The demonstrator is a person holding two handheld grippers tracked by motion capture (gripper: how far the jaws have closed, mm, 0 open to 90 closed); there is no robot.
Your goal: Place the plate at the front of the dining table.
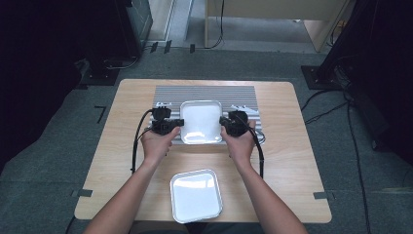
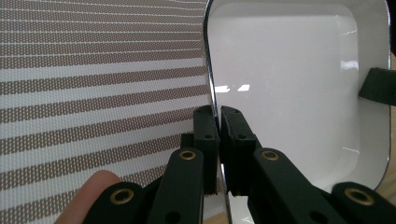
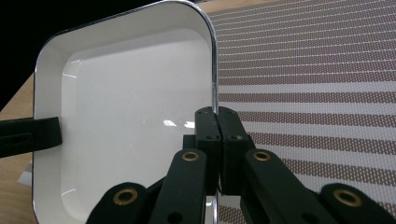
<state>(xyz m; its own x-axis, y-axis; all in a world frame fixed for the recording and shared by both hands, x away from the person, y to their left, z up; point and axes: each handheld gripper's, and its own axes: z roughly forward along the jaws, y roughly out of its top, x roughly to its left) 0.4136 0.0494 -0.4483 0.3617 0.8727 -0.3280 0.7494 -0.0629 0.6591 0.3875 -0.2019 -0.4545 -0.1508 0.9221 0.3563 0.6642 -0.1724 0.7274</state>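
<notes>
A second white, square, shallow tray [image 1: 196, 195] sits near the front edge of the light wooden table [image 1: 292, 161]; a grey-and-white striped woven placemat [image 1: 204, 91] lies farther back; grey carpet floor [image 1: 370, 195] surrounds it all.

Two white trays [image 1: 200, 122] [image 1: 196, 195], one striped mat [image 1: 168, 92], two grippers [image 1: 181, 123] [image 1: 221, 122], perhaps some small packets.

far tray [image 1: 200, 122] on mat [image 1: 165, 92] (mid-table) | near tray [image 1: 196, 195] before it, at table [image 1: 292, 161] edge
</notes>
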